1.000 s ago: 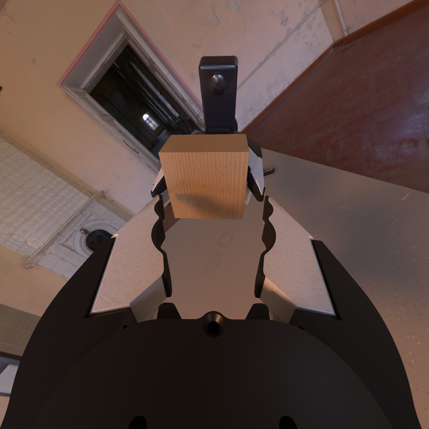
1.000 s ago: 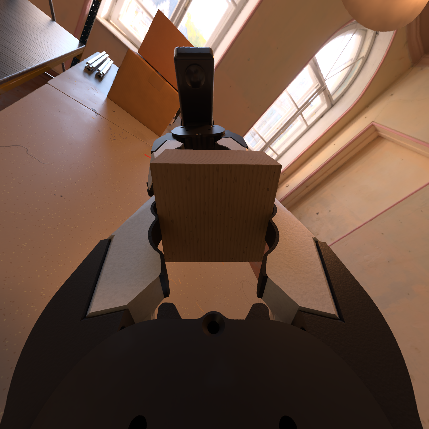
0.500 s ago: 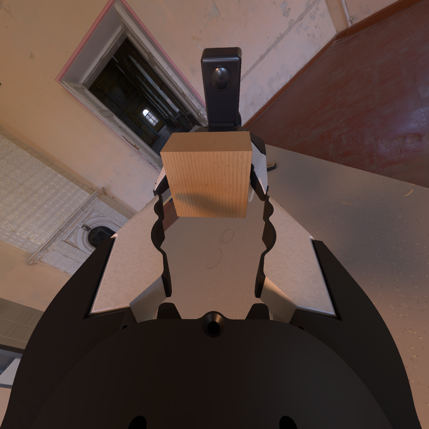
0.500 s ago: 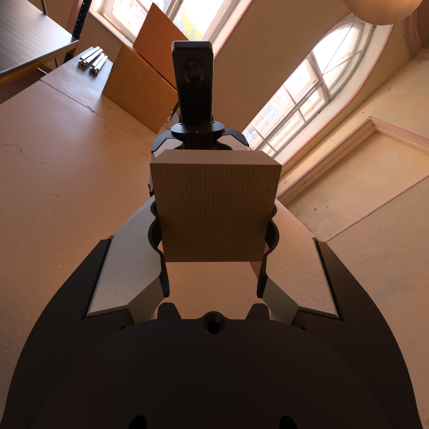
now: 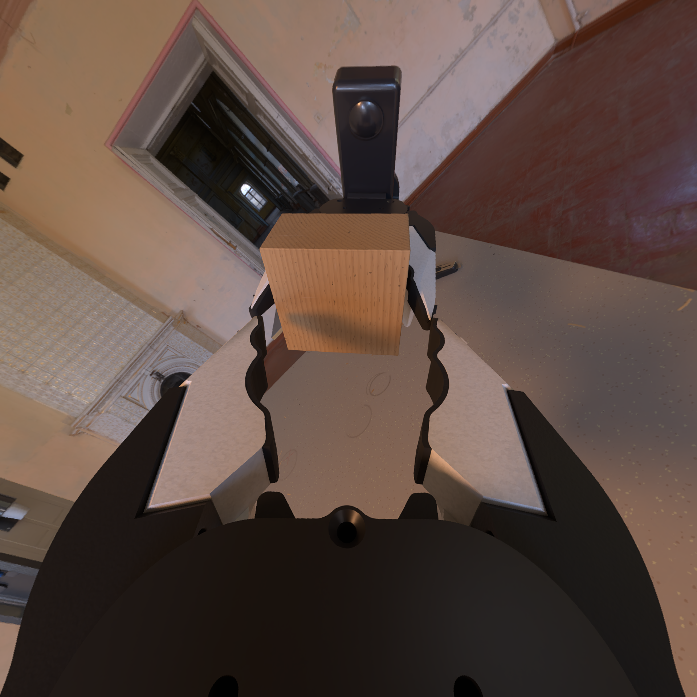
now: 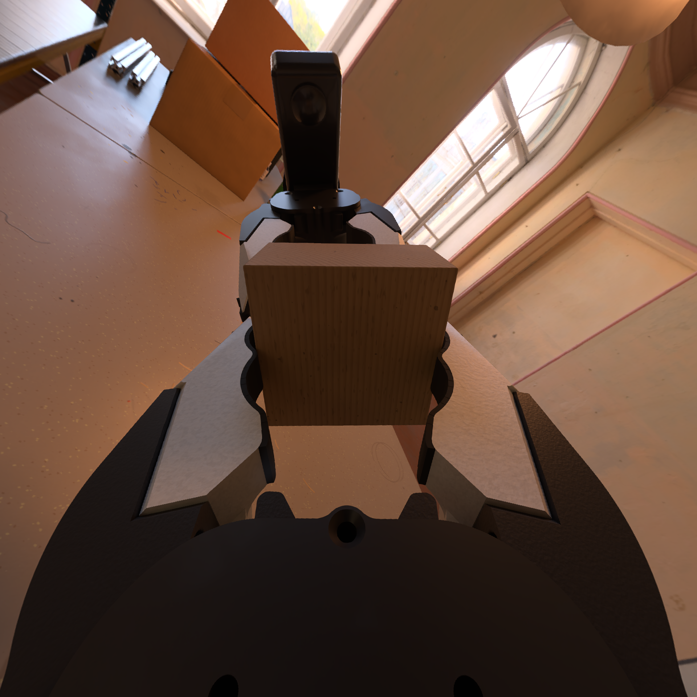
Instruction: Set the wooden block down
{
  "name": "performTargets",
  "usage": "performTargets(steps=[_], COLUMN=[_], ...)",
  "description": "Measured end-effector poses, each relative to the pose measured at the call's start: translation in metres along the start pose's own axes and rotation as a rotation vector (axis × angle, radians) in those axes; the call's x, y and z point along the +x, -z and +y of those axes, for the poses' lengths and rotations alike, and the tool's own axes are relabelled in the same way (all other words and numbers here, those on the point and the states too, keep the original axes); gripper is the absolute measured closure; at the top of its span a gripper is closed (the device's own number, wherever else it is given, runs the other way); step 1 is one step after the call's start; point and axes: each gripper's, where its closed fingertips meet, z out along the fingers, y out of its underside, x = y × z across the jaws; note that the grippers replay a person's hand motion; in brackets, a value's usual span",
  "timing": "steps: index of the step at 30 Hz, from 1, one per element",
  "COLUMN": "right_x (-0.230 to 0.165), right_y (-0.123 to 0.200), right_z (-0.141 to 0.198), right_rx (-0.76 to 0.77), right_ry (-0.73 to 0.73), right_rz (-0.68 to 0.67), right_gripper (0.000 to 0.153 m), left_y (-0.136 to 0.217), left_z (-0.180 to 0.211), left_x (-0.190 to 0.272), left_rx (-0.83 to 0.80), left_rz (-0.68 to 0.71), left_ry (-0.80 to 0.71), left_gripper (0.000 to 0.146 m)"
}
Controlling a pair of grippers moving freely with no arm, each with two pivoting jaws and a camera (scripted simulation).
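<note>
Since a second ago, the cardboard box and the aluminium bars are seen shifted in the right wrist view, while the wooden block is kept at the same spot between the fingers. The block is a pale, square-edged cube with fine straight grain running lengthwise across its near face, a lighter top face, and a soft shadow band low on the side seen from the left wrist view. It is clamped by the right gripper, whose dark scalloped pads are pressed against both flanks, and it is carried clear above the speckled table. The left gripper is spread wide with nothing between its fingers; the block is seen just beyond its tips, gripped by the other gripper, above the grey table.
</note>
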Motion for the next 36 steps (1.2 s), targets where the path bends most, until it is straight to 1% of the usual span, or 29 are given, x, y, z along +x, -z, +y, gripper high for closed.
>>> performTargets(steps=[11,15,19,23,28,33,36], right_x=[-0.005,-0.004,-0.004,-0.006,-0.006,-0.007,-0.006], right_y=[0.007,0.009,0.009,0.009,0.009,0.008,0.009], right_z=[-0.006,-0.008,-0.002,-0.005,0.002,0.002,0.004], right_rx=[-0.058,-0.07,-0.132,-0.13,-0.188,-0.178,-0.195], right_ry=[0.158,0.165,0.196,0.206,0.224,0.21,0.218], right_rz=[0.022,0.029,0.039,0.035,0.038,0.027,0.03], right_gripper=[0.06,0.06,0.06,0.06,0.06,0.06,0.06], left_y=[-0.004,-0.006,-0.007,-0.006,-0.007,-0.008,-0.008], left_z=[-0.006,-0.009,-0.004,-0.007,0.0,0.002,0.003], left_x=[0.007,0.007,0.007,0.009,0.01,0.011,0.011], left_rx=[-0.076,-0.076,-0.119,-0.098,-0.127,-0.123,-0.134], left_rz=[-0.042,-0.051,-0.063,-0.068,-0.068,-0.044,-0.045], left_ry=[-0.161,-0.157,-0.18,-0.191,-0.204,-0.177,-0.188], left_gripper=[0.06,0.06,0.059,0.059,0.06,0.06,0.06])
